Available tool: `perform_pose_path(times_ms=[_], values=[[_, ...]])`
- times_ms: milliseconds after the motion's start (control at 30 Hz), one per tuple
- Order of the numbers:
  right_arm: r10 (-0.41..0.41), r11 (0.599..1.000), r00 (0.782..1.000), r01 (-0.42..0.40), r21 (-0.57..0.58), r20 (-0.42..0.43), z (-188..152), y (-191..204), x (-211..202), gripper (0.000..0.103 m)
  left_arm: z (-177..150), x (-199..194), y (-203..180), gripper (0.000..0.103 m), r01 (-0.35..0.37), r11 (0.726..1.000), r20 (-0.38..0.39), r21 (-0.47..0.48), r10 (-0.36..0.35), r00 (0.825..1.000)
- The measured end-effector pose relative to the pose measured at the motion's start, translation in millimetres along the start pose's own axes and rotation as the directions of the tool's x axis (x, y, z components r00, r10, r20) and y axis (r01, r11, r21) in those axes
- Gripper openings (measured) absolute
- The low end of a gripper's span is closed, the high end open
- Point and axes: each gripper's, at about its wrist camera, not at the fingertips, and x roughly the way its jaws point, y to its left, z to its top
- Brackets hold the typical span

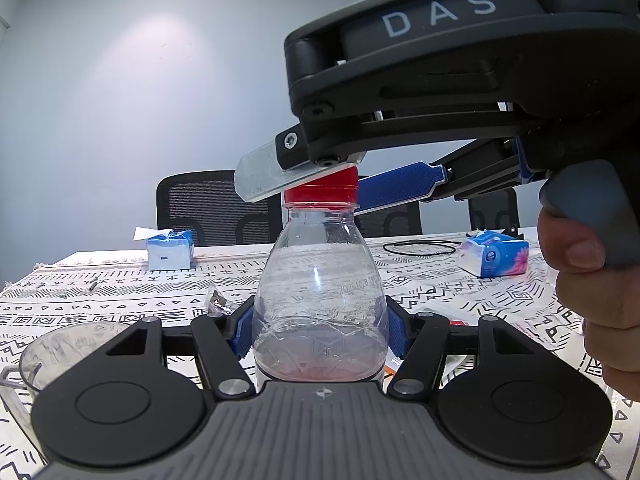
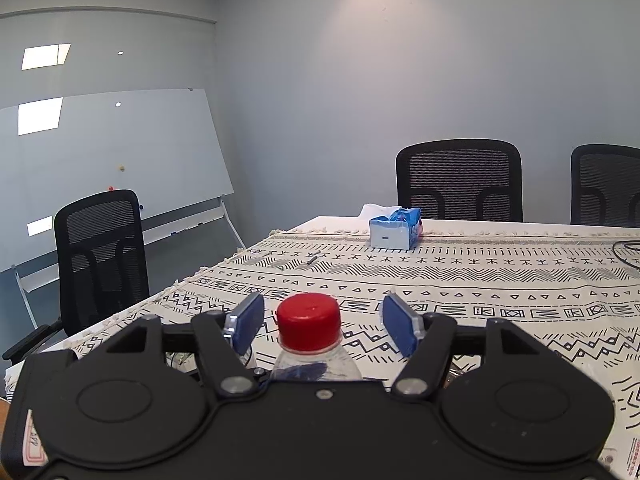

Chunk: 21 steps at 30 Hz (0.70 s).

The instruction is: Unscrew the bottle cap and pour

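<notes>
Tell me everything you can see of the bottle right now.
The bottle is clear ribbed plastic, upright on the patterned tablecloth, with a little reddish liquid at the bottom. Its red cap is still on. The left gripper clamps its lower body between blue pads. The right gripper straddles the cap, pads clear of it on both sides.

My left gripper (image 1: 320, 332) sits near level, blue pads clamped on both sides of the bottle (image 1: 320, 280) body. My right gripper (image 2: 322, 322) is up at the cap (image 2: 309, 320), jaws spread, pads clear of it on either side; my right hand (image 1: 588, 296) wraps the grip.
</notes>
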Motion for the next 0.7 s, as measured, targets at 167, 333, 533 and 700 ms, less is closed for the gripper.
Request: perform_pose_path(times_ms=[167, 333, 533, 700], values=[[0.0, 1.0, 1.0, 0.0, 0.001, 0.001, -0.8, -0.5, 0.8, 0.068, -1.5, -0.5, 4.2, 0.06, 0.004, 1.0, 0.002, 0.001, -0.004, 1.0], [-0.004, 1.0, 1.0, 0.004, -0.006, 0.006, -1.0, -1.1, 1.9, 0.068, 0.1, 0.4, -1.3, 0.06, -0.005, 1.0, 0.002, 0.0, 0.005, 1.0], [0.049, 0.995, 0.998, -0.046, -0.089, 0.039, -5.0, 2.1, 3.2, 0.033, 0.0, 0.4, -0.6, 0.059, -0.006, 1.0, 0.004, 0.0, 0.006, 1.0], [0.162, 0.981, 0.987, -0.158, -0.117, 0.025, -0.3, -15.8, 9.2, 0.033, 0.0, 1.1, 1.0, 0.059, -0.002, 1.0, 0.004, -0.007, 0.002, 1.0]])
